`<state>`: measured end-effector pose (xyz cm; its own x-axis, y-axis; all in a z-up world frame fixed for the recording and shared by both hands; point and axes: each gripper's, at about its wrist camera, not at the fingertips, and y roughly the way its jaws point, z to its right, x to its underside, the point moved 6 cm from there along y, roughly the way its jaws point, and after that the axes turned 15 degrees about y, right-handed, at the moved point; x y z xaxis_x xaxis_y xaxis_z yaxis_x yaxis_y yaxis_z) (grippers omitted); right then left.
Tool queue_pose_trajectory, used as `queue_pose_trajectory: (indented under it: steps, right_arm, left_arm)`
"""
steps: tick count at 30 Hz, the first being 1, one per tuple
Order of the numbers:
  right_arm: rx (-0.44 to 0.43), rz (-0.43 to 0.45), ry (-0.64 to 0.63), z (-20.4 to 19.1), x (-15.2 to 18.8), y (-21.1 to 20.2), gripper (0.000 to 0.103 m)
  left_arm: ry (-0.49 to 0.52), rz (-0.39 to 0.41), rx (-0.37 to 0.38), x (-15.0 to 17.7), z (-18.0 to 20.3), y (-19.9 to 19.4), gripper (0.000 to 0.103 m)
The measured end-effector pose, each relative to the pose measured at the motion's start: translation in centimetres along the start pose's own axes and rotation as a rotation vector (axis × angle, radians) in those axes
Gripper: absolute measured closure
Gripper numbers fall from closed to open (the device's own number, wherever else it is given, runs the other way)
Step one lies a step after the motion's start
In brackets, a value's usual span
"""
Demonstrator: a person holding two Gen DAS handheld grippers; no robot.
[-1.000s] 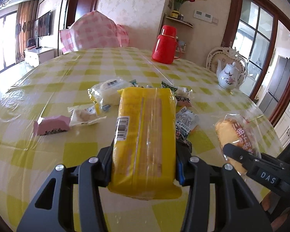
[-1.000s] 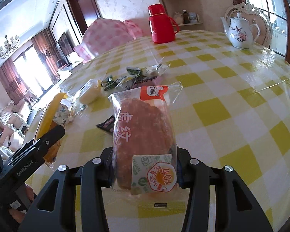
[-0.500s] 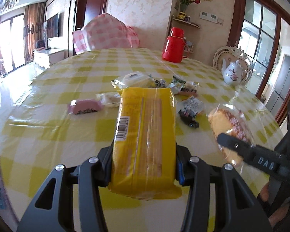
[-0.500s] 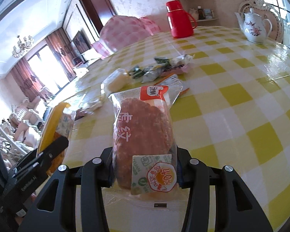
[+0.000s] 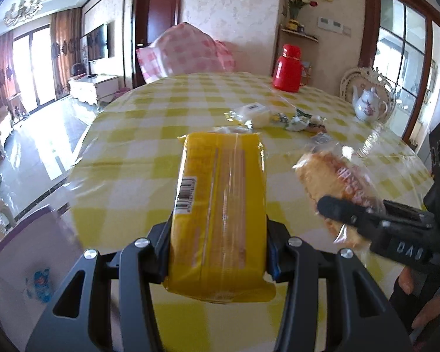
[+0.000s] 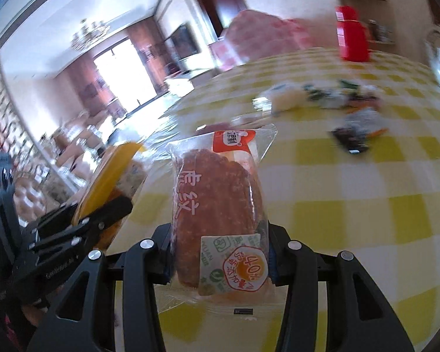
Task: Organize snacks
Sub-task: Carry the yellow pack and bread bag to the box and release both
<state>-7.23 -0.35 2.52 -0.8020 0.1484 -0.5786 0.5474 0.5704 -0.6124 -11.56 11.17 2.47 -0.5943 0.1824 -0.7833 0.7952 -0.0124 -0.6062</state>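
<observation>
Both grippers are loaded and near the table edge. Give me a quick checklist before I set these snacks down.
1. Left gripper shut on the yellow pack: ok.
2. Right gripper shut on the bread bag: ok.
3. The two loads apart, not touching: ok.
4. Drop spot: a white bin with a blue packet inside shows at lower left; whether it is the target: cannot tell.
5. Right wrist view sharp enough to aim: not ok, blurred.
6. Loose snacks remaining on the table: not ok, several remain.
</observation>
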Motion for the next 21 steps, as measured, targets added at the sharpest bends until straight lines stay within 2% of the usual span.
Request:
queue_pose_trajectory:
  steps: [5,11,16,21]
  right_arm:
    - [-0.035,-0.06,-0.086,-4.9,3.4,1.1,0.058]
    - [-0.079,-0.129,-0.199,-10.6,7.6,2.6,0.058]
    - [-0.095,-0.183,-0.303,-15.0,10.5,4.3,0.058]
    - [-0.081,-0.226,-0.438,-19.4,14.1,6.1,0.058]
  left_arm:
    - [0.022,-0.047,-0.023,2.4,-3.6,-2.5,0.055]
    - [0.014,-0.167,-0.099,6.8,-10.0,-5.5,0.055]
    - [-0.007,-0.32,-0.162,12.1,-14.7,-6.4,0.055]
    - [0.064,-0.497,-0.17,15.5,-16.6,-5.5,0.055]
